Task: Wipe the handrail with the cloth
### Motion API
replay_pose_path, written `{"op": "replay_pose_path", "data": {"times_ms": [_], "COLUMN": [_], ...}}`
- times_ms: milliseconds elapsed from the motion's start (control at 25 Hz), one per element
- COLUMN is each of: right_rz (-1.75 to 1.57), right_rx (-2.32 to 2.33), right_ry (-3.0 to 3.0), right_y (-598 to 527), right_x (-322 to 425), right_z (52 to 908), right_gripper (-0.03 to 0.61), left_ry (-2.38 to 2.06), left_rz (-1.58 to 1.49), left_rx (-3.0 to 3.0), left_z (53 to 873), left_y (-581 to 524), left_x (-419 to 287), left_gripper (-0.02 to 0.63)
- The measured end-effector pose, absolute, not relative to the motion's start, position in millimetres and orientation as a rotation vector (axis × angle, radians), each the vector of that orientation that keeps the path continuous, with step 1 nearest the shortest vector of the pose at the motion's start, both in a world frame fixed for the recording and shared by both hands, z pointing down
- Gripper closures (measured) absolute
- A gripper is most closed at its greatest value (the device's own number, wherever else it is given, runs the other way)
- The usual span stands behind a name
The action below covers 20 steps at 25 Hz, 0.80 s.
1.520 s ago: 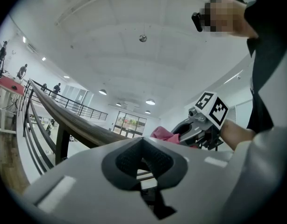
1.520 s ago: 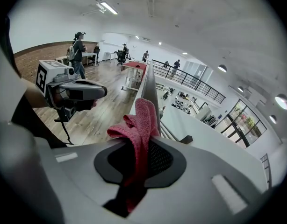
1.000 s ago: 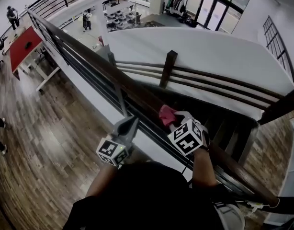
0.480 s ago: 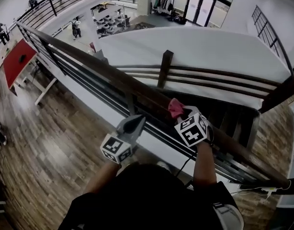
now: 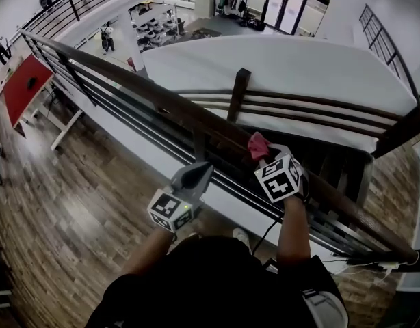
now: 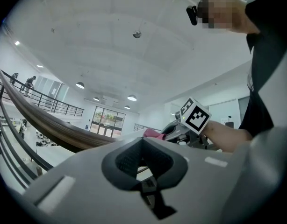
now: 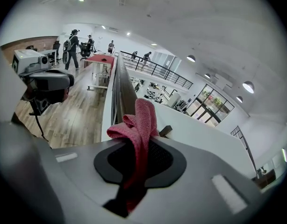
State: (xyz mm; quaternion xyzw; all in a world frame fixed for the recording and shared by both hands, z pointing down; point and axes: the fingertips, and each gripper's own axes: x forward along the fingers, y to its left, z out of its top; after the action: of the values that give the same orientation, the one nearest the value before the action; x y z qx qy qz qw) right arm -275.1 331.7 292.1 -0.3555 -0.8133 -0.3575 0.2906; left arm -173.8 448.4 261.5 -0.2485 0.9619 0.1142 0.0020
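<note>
Handrail wipe: cloth at mid-rail, job part done at most.
Right gripper [image 5: 263,157] clamped on pink cloth [image 5: 257,145], which rests on the handrail [image 5: 128,75] at 1 o'clock of centre. Left gripper [image 5: 202,168] closed, empty, at rail side. The long run toward 10 o'clock likely remains.

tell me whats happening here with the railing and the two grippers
A person stands at a wooden handrail on an upper floor with a gripper in each hand. The right gripper is shut on a pink cloth that sits on top of the rail, so wiping looks under way. The left gripper is shut and empty, held beside the rail.
</note>
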Motion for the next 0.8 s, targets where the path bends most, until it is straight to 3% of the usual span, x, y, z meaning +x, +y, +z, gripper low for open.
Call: {"op": "replay_pose_path", "data": {"times_ms": [800], "right_rz": [-0.953], "right_rx": [-1.026], "right_ry": [-2.201], "right_y": [390.5], "right_x": [-291.8], "right_z": [289.1], "right_gripper": [0.526], "left_ry": [3.04], "left_rz": [0.4], "left_rx": [-0.76], "left_z": [275.0], "left_y": [472.2], "left_x": [-171.4], "left_gripper": [0.614]}}
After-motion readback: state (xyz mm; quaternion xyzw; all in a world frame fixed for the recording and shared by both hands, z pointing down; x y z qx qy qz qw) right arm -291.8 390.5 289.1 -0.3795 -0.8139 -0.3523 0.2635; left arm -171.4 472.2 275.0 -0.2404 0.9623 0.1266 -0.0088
